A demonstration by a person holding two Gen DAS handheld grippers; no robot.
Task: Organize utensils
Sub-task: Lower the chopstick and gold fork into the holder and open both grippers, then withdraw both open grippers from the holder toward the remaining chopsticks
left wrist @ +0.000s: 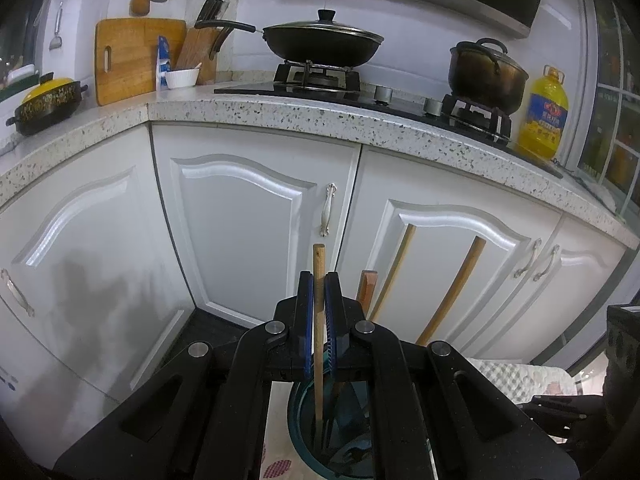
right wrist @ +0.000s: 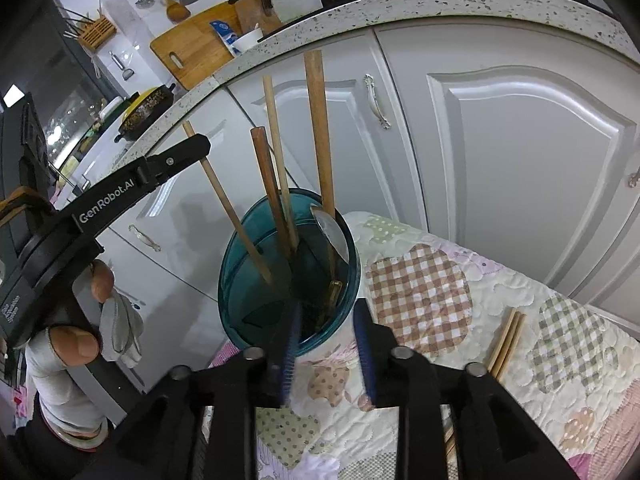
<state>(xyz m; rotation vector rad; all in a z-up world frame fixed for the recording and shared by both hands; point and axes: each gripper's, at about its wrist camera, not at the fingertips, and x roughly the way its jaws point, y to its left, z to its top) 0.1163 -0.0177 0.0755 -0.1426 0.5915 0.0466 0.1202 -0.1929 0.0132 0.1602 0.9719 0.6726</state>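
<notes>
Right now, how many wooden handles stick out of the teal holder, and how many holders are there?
wooden handles: 4
teal holder: 1
Total: 5

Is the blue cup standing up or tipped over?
Standing up. The blue cup sits on the quilted cloth with its mouth facing up, and wooden handles poke out of the top.

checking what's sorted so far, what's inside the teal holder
Four wooden handles stand in the teal holder, one clamped by the left gripper. A metal spoon bowl leans on the rim. Their lower ends are lost in the dark interior.
</notes>
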